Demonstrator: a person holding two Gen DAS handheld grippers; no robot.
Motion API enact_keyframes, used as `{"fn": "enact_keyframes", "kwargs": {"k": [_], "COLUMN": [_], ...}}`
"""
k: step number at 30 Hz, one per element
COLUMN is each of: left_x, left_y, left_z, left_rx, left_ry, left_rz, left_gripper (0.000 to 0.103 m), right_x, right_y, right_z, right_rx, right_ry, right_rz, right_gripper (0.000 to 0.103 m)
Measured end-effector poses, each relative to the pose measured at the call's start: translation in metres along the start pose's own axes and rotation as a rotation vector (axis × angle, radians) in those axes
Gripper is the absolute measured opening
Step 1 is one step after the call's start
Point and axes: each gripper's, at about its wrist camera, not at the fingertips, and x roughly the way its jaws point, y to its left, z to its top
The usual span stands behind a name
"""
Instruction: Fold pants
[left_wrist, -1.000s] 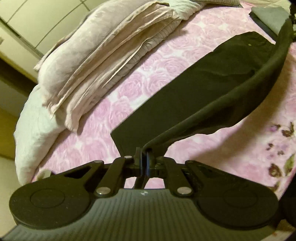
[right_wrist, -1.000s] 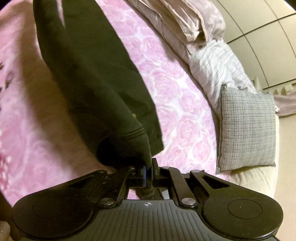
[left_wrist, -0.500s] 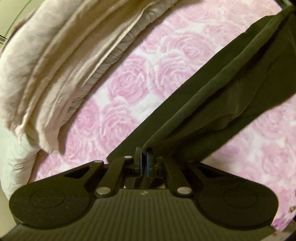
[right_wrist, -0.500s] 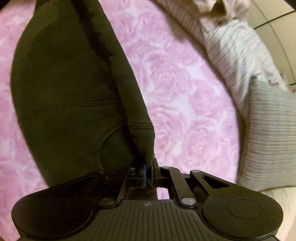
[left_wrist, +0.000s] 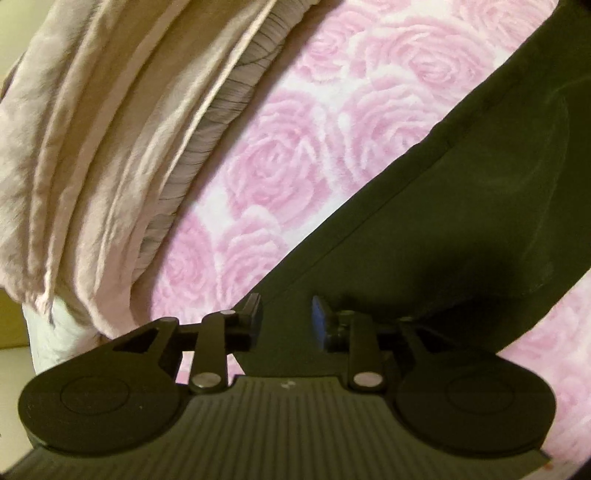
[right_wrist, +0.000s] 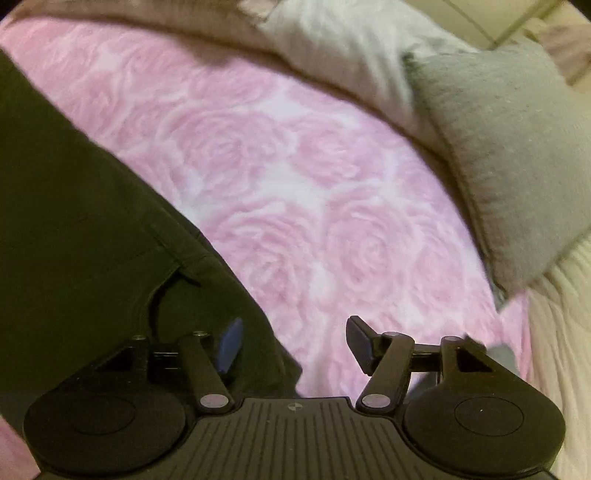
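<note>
The pants (left_wrist: 461, 206) are lying flat on the bed (left_wrist: 295, 155), dark olive, nearly black in this light, matte and soft-looking. In the left wrist view one long straight edge with a stitched seam is running diagonally up to the right, two layers sitting one on top of the other. In the right wrist view the pants (right_wrist: 74, 221) are filling the left side, and what looks like a curved pocket opening is showing near the bottom edge.

This is limp, light cloth by the look of it: it is going to drape and sag from wherever it is pinched, and it should not slip much on that fuzzy rose-print cover. The best holds, I'd judge, are the corners and the thick seamed edges, both layers taken together.

The left gripper (left_wrist: 286, 325) is opening its jaws right now, a modest gap, with the dark fabric sitting between them but no longer pinched. The right gripper (right_wrist: 293, 343) is opening wider, the fabric's edge lying by its left jaw, bare pink cover under the rest of the gap.

Further out, rumpled beige bedding (left_wrist: 110, 147) is piling up on the left, and a grey cushion (right_wrist: 517, 158) is resting at the right.
</note>
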Motion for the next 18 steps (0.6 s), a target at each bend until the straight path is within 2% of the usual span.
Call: {"fn": "enact_keyframes", "kwargs": {"k": [4, 8, 13, 18], "left_x": [-0.022, -0.046, -0.067, -0.056], "left_y": [0.007, 0.002, -0.029, -0.066], "left_z": [-0.02, -0.053, -0.109, -0.146], "left_rx": [-0.045, -0.06, 0.022, 0.144], "left_ry": [-0.018, -0.039, -0.084, -0.126], "left_rz": [0.037, 0.067, 0.097, 0.098], "left_gripper": [0.027, 0.027, 0.031, 0.033], "right_x": [-0.039, -0.064, -0.087, -0.107], "right_y": [0.007, 0.038, 0.098, 0.177], "right_z": [-0.013, -0.018, -0.014, 0.001], "right_rx": [0.098, 0.136, 0.154, 0.152], "right_ry": [-0.042, -0.093, -0.121, -0.135], "right_rz": [0.025, 0.09, 0.185, 0.254], "right_gripper": [0.059, 0.059, 0.059, 0.059]}}
